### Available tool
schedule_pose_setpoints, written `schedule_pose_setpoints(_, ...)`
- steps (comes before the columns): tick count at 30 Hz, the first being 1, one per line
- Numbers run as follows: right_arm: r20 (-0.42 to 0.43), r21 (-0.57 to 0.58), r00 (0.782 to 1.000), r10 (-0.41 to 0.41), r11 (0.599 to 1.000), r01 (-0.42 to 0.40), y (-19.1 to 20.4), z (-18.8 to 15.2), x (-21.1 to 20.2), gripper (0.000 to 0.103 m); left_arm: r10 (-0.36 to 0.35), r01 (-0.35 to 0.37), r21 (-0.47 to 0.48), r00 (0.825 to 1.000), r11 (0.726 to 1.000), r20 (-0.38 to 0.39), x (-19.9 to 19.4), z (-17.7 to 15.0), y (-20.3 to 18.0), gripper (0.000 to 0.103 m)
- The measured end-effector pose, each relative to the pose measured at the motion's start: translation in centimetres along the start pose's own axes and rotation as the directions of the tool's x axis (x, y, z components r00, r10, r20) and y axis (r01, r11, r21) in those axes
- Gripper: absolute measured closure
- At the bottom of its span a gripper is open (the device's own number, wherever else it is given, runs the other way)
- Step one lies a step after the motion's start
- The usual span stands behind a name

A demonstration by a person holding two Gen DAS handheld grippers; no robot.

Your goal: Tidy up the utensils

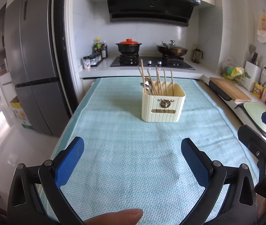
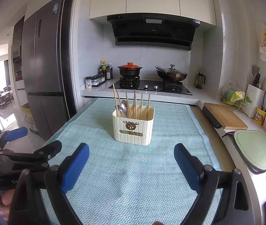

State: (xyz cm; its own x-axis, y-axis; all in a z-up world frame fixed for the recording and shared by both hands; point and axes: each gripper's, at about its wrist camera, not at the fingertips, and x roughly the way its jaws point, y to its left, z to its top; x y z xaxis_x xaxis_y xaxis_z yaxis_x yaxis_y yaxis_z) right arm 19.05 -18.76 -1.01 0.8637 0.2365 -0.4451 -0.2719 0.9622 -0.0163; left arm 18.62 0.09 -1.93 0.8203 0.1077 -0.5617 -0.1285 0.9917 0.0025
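the cream utensil holder (image 1: pixel 163 103) stands upright on the light blue mat (image 1: pixel 125 150), toward the mat's far end, with the stove counter just behind it. wooden chopsticks (image 1: pixel 159 82) stick up out of the holder, leaning slightly at different angles, and metal spoons (image 1: pixel 148 86) sit in the holder's left part beside them. the left gripper (image 1: pixel 132 150) hovers over the mat on the near side of the holder, well apart from it, its blue fingers (image 1: pixel 71 161) spread wide with nothing between them. the right gripper (image 2: pixel 131 157) is also on the near side of the holder, closer to it, its fingers (image 2: pixel 187 166) likewise wide apart and holding nothing. no loose utensil shows on the mat around the holder. a wooden cutting board (image 2: pixel 224 116) lies to the right of the holder, off the mat.
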Motion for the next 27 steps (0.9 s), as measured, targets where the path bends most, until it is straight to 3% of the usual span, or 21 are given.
schedule_pose_setpoints(27, -0.003, -0.013, 1.000, -0.007, 1.000, 0.007, -0.08, 0.40, -0.36, 0.010, 0.010, -0.010, -0.004, 1.000, 1.000, 0.013, -0.77, 0.33, -0.12, 0.000)
